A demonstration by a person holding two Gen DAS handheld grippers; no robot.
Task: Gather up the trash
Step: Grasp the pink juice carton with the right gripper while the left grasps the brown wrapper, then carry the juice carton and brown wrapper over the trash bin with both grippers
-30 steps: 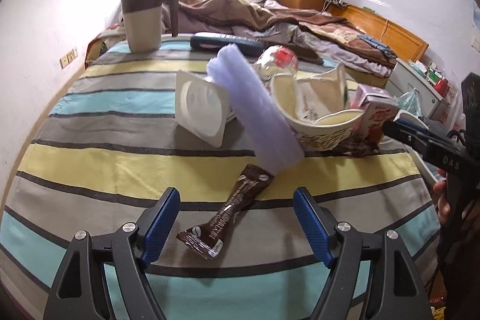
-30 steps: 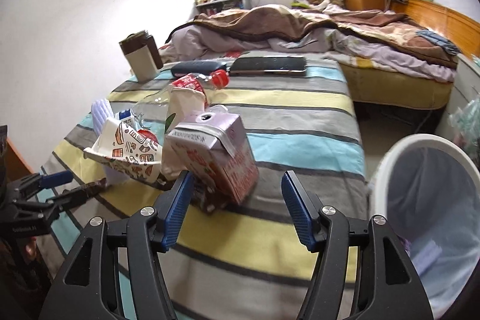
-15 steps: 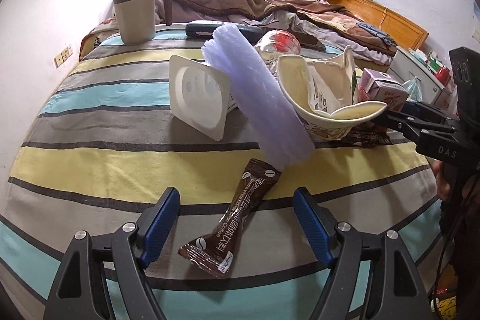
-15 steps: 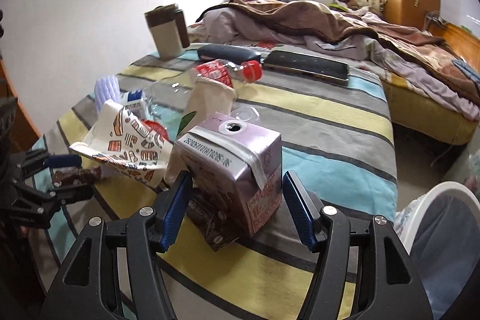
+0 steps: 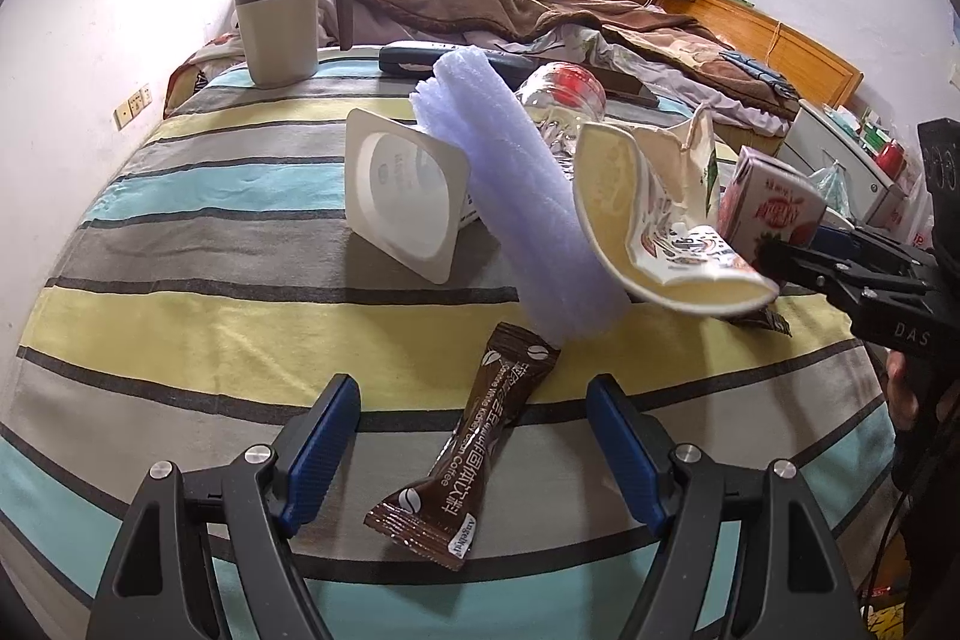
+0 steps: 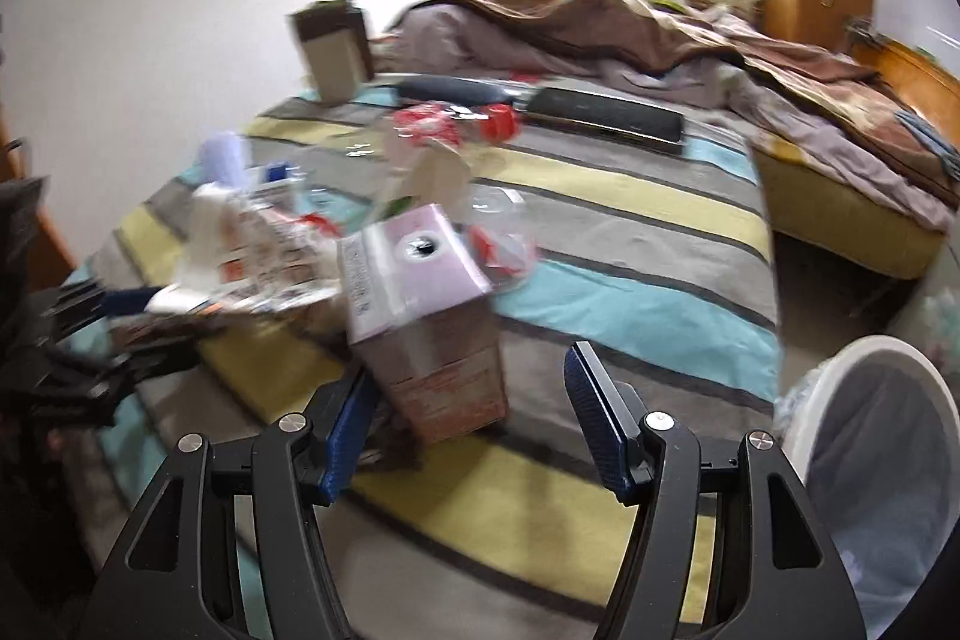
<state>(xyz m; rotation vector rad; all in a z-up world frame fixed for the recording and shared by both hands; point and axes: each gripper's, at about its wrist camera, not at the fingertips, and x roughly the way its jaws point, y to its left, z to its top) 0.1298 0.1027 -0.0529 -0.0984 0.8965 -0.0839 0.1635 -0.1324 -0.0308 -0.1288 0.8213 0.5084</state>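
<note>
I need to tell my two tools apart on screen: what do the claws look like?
Both look alike: the left claw and right claw have black plastic frames with cut-outs, silver screws and blue ribbed pads. From the left camera, the right tool's black body reads "DAS".

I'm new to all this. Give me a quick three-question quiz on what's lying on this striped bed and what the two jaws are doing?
1. True or false: the left gripper has clamped the brown coffee sachet.
2. Which item stands just ahead of the right gripper? A) pink carton B) beige mug C) purple foam roll
3. Fill in: the white bin sits to the ____ of the bed in the right wrist view.

Key: 1 false, its jaws stand open either side of it. 2 A, the pink carton. 3 right.
</note>
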